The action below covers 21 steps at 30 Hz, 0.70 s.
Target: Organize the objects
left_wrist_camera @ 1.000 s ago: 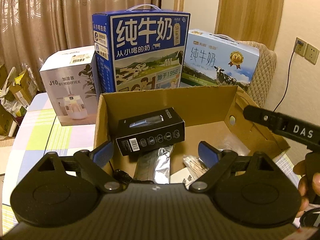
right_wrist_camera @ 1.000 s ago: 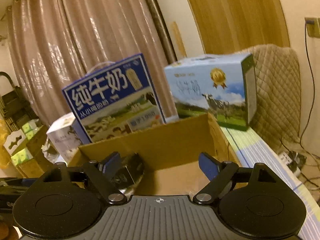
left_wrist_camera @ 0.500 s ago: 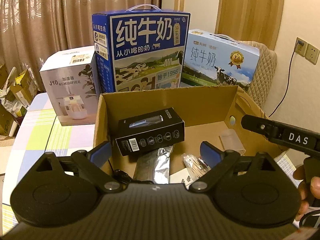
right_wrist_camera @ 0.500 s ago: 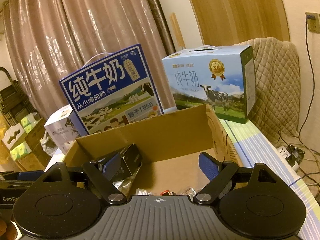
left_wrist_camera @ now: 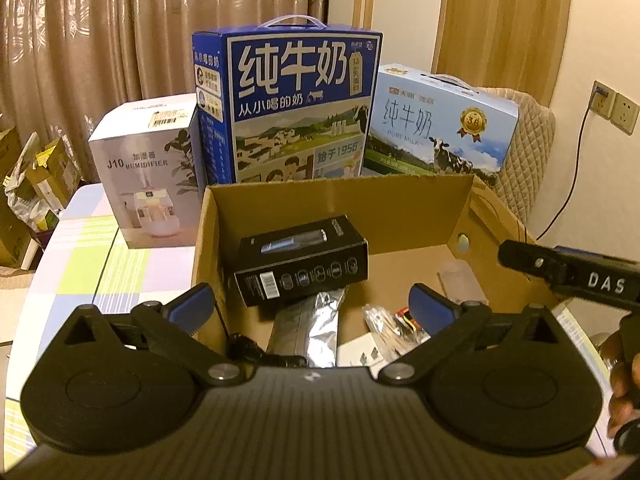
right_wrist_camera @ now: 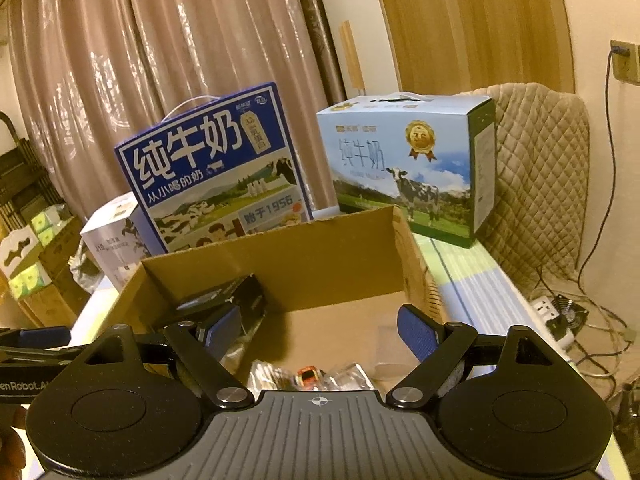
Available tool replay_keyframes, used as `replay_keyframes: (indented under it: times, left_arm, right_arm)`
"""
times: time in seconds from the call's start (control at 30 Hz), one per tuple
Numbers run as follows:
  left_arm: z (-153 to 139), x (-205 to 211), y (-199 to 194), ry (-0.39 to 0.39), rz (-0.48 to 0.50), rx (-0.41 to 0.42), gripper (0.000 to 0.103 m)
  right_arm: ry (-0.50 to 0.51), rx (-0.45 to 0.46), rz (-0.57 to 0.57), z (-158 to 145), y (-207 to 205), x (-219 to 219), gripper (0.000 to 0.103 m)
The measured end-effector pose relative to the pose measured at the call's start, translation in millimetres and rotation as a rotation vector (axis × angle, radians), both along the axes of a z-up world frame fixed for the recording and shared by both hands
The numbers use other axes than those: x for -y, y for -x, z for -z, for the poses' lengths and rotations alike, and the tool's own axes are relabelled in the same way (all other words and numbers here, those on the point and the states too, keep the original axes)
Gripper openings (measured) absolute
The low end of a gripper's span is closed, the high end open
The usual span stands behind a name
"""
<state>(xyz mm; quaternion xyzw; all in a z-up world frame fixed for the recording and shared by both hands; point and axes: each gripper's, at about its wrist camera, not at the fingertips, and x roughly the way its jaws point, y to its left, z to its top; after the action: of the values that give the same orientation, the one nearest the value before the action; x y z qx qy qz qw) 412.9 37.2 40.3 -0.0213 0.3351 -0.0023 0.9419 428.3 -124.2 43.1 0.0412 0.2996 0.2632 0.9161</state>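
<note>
While both grippers hovered over the cardboard box (left_wrist_camera: 340, 216), left gripper (left_wrist_camera: 310, 304) had just spread wide and empty, right gripper (right_wrist_camera: 320, 332) open too, likely lining up on the black carton (left_wrist_camera: 300, 260) at frame centre.

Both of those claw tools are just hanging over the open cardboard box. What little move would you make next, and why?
Probably lower the left gripper toward the black box in the cardboard box. Its jaws have just been opening and stand wide with nothing between them, and the black box lies just ahead, on top of a silver pouch. The right gripper is open and empty too.
</note>
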Motion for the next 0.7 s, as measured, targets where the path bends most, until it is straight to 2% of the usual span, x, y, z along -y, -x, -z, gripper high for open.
replay_keyframes:
  times: [0.23, 0.43, 0.7]
  left_arm:
    - [-1.2, -0.6, 28.0, -0.028, -0.003, 0.031, 0.102]
    - [-9.5, 6.5, 61.3, -0.069, -0.022, 0.064, 0.102]
    - [-16.0, 9.0, 107.7, -0.023, -0.051, 0.021, 0.102]
  right_arm:
    - [0.006, -0.007, -0.008, -4.5, 13.0, 11.9, 0.083]
    - [0.018, -0.022, -0.061, -6.9, 44.1, 17.7, 0.083]
    - [0.033, -0.028, -0.096, -10.8, 85.6, 31.8, 0.083]
